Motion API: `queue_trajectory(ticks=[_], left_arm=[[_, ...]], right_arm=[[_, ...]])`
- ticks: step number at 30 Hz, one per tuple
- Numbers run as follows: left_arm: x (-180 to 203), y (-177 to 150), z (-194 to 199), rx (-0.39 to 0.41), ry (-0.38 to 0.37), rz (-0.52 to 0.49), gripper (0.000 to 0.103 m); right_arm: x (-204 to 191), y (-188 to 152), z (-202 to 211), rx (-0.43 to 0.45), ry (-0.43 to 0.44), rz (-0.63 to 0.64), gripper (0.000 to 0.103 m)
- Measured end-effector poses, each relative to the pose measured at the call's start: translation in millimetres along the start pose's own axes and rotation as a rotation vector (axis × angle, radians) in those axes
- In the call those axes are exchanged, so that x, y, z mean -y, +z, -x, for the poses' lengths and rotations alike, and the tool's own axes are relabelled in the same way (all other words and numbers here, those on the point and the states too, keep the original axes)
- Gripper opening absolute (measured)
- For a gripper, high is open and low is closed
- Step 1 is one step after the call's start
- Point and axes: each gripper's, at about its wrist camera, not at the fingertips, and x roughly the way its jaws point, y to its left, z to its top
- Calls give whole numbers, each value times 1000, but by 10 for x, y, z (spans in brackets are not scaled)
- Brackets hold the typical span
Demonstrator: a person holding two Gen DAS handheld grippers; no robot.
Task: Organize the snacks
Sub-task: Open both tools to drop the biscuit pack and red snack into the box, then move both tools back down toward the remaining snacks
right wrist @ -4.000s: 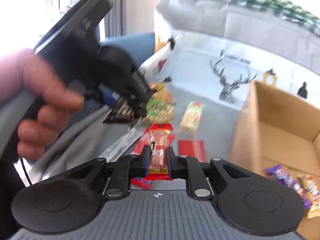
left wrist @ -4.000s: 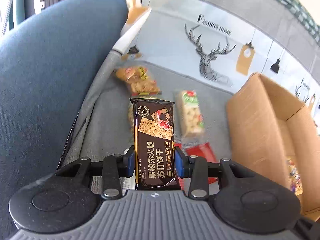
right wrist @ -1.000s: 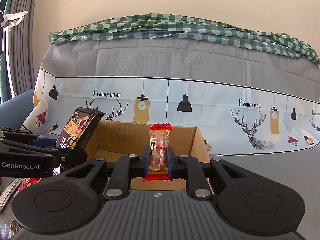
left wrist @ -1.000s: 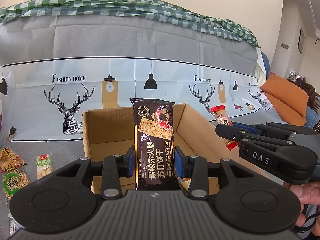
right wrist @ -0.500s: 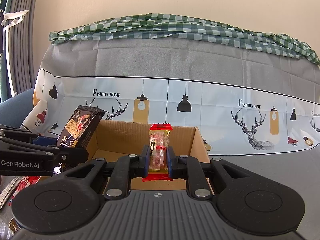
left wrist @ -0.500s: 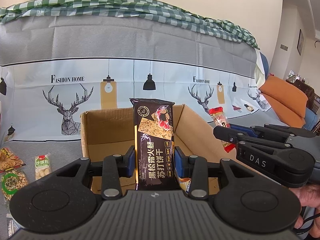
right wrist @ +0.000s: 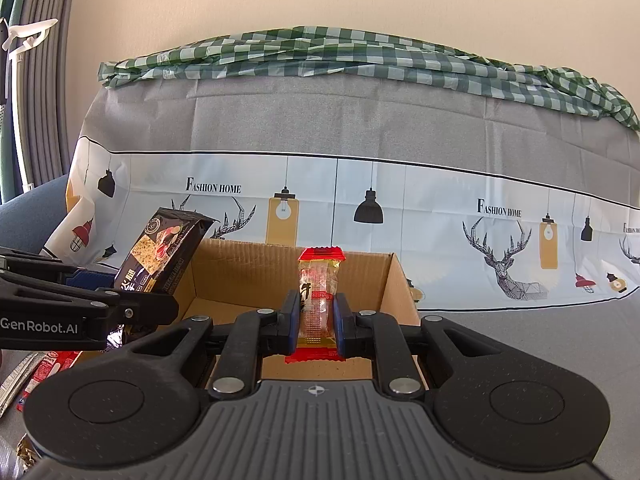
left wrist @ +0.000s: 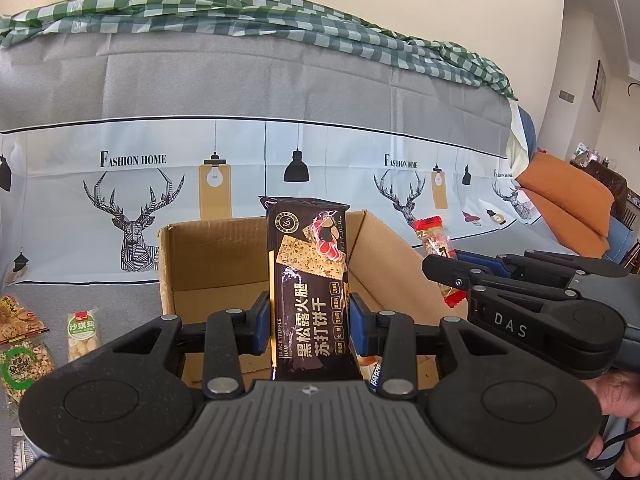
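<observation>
Two grippers hover over one open box (left wrist: 224, 264): the left gripper (left wrist: 309, 322) clamps one dark cracker pack (left wrist: 310, 280) upright, the right gripper (right wrist: 317, 320) pinches one red-ended candy (right wrist: 318, 300) upright. In the left view, three snack bags (left wrist: 82, 330) lie on the grey cover at 9 o'clock of the box.

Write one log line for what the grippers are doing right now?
left gripper: shut on black cracker pack | right gripper: shut on red candy packet | both over cardboard box | nothing released
</observation>
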Motion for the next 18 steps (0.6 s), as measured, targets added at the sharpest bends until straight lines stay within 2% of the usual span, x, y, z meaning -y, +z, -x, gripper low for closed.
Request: queue_trajectory(ticks=[8,10,11,18], left_arm=[[54,14,-45,-29,-31,0,46],[57,16,-43,-24,-32,0,46],[57,19,-46,-25,-32,3,46],[-19,15,-2,-15,-17,11,46]], right_arm=[[0,1,-19,-7,-23,5,20],[29,-3,-34,-17,-26,-9,38],[40,-7,-39,-20,-31,-15,41],[38,-1,-40,-16,-45,-26,41]])
